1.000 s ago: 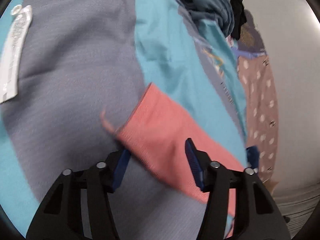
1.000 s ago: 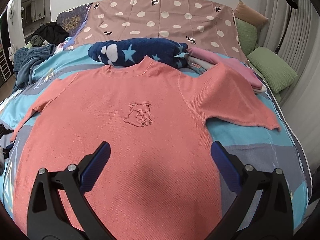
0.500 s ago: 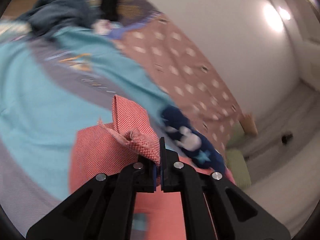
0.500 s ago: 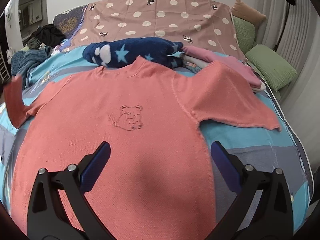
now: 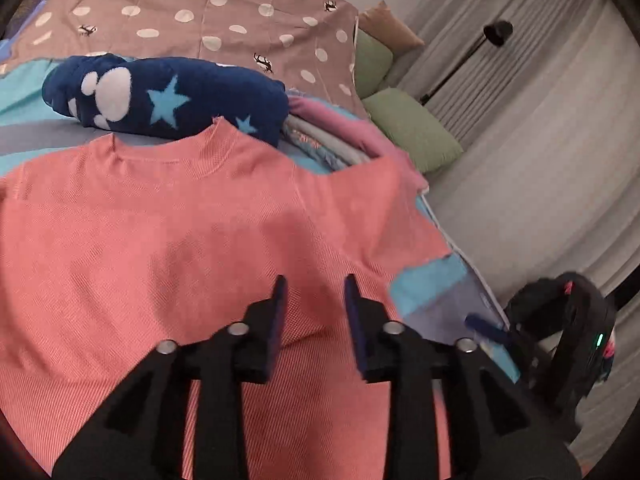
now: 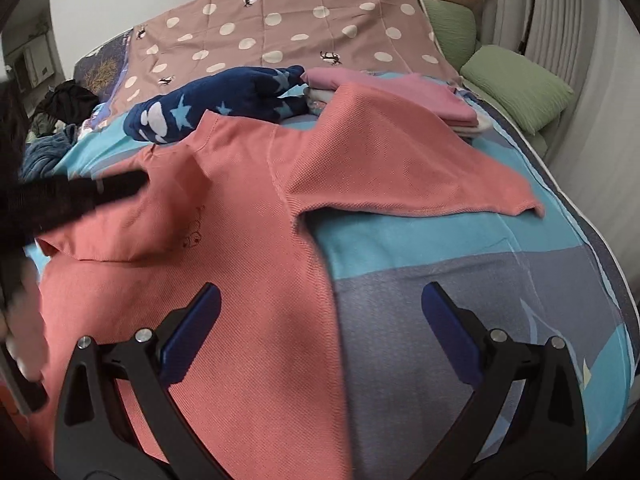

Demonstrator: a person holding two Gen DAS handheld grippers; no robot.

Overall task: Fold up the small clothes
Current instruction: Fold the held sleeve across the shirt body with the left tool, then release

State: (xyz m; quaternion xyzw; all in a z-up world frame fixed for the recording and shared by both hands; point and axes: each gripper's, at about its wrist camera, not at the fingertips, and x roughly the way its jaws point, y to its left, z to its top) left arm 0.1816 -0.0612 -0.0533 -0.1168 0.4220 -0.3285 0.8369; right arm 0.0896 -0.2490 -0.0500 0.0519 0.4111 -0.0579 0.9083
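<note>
Sleeve [image 6: 132, 236] folded onto coral shirt [image 5: 160, 240] (left gripper [image 5: 314, 304] just opened); right gripper [image 6: 320, 320] wide.

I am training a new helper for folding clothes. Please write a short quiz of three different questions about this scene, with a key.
1. True or false: the coral T-shirt has one sleeve folded onto its chest.
2. What lies just behind the shirt's collar? A) a green pillow B) a navy star-patterned fleece C) a lamp
3. Fill in: the right tool is ____, with nothing between its pads.

Key: 1 true, the sleeve beside the left tool, which has just opened and let it go. 2 B. 3 open.
</note>
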